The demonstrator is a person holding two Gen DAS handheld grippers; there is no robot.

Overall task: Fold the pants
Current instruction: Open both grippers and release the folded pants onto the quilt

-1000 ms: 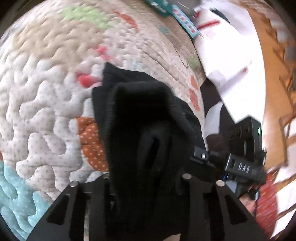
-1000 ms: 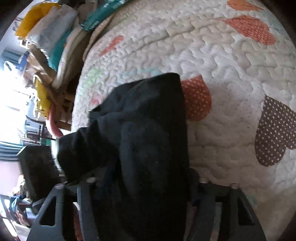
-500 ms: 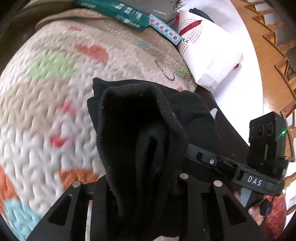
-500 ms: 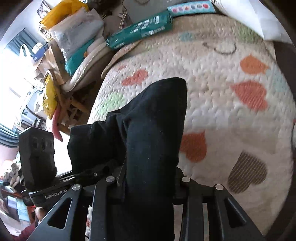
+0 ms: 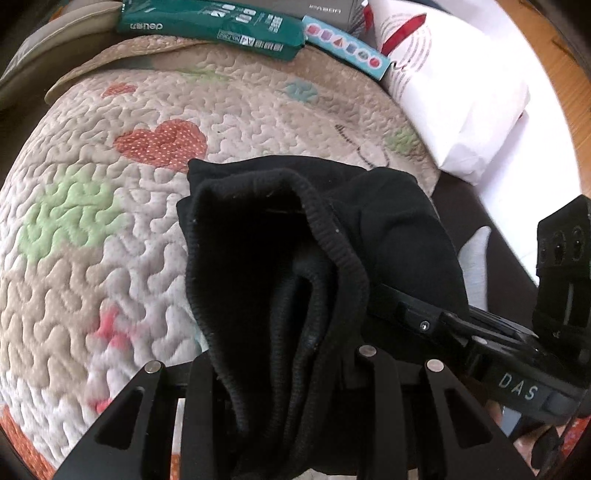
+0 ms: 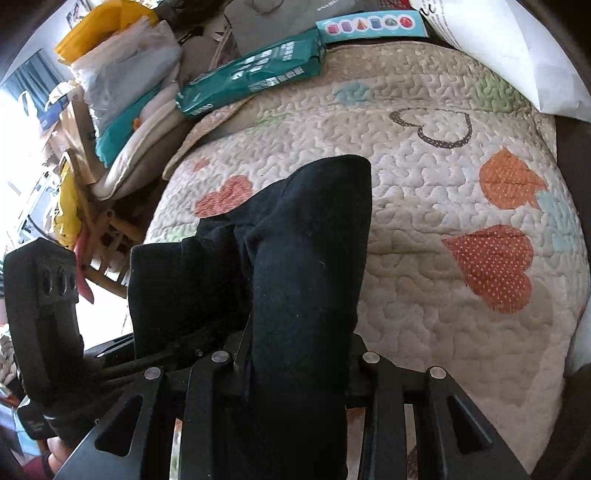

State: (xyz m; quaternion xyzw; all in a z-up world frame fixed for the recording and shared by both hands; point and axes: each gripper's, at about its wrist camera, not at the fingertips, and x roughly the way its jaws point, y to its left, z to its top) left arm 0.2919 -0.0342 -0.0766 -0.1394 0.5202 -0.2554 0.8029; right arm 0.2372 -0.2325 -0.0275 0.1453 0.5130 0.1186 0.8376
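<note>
Left gripper [image 5: 284, 373]: black two-finger jaws clamped on a thick bunch of the black knit pants [image 5: 280, 266], at the ribbed waistband edge. Right gripper [image 6: 291, 373]: jaws have just been closing and now pinch another fold of the same pants [image 6: 295, 266]. Fabric fills the gap between both pairs of fingers and hides the pads.

The pants hang bunched between the two grippers above the cream quilted bedspread [image 5: 92, 258], soft and heavy, folds dark and hard to separate. In the left view the right gripper's black body [image 5: 517, 362] shows at the lower right edge, partly cut off; in the right view the left gripper's body [image 6: 44, 314] sits at the lower left.

Bedspread: puffy stitched texture, with dotted orange hearts [image 6: 491, 266] and green and blue patches.

Farther off: a flat green packet [image 5: 214, 26], a long light-blue box with coloured shapes [image 6: 369, 24], a white paper bag [image 5: 454, 103]. At left in the right view, a pile of folded cloth and bags [image 6: 118, 85], overexposed beyond.
</note>
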